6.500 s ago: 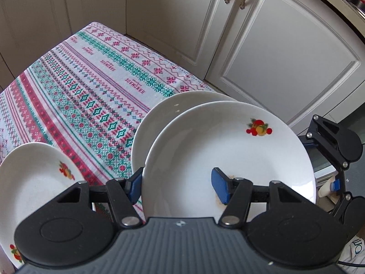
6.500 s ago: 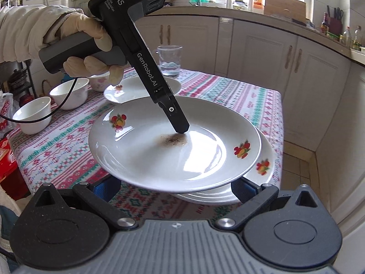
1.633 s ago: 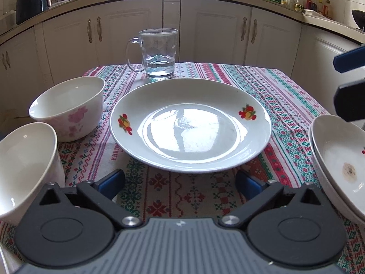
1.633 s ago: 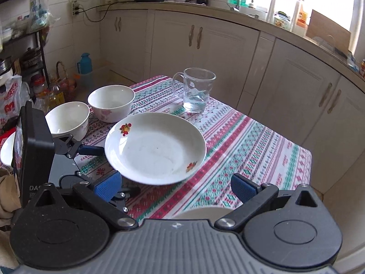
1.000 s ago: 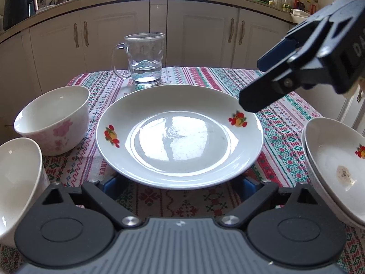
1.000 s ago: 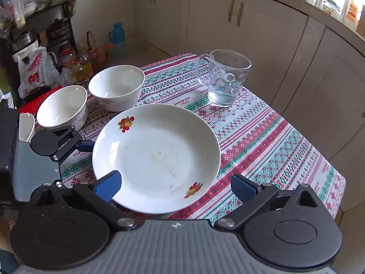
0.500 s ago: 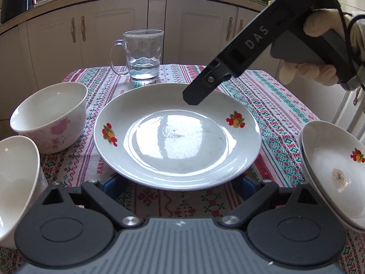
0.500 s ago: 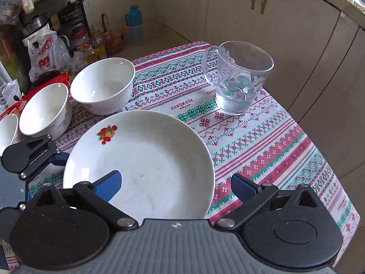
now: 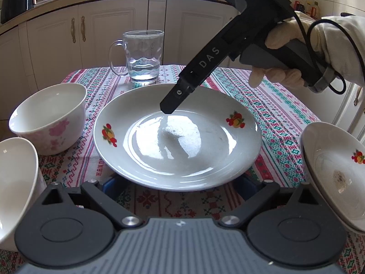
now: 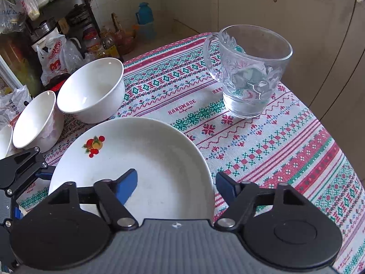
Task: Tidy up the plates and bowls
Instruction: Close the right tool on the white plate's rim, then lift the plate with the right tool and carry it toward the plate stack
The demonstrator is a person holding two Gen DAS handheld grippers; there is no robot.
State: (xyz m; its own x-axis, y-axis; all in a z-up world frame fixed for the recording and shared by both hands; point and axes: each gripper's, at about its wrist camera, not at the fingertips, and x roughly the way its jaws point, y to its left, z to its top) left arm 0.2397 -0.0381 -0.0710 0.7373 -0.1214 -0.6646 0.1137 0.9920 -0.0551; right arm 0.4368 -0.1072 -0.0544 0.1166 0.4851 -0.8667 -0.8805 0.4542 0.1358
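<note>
**Right gripper straddling the rim of the fruit-patterned plate**

The right gripper [image 10: 175,182] is angling down over the plate [image 9: 178,137], one blue finger [image 10: 127,185] lying over the plate's well and the other outside the rim; the jaws are parted, not pinching. The gloved right hand [image 9: 296,52] is gripping the handle. The left gripper [image 9: 178,182] is sitting spread wide below the plate's near rim, holding nothing. Half a second ago the right fingers were wider and farther back. The plate is resting mid-table on the tablecloth [image 10: 285,150], two bowls [image 10: 91,91] toward its left edge, stacked plates [image 9: 335,173] at its right edge, a glass mug [image 10: 248,73] near the far edge.
</note>
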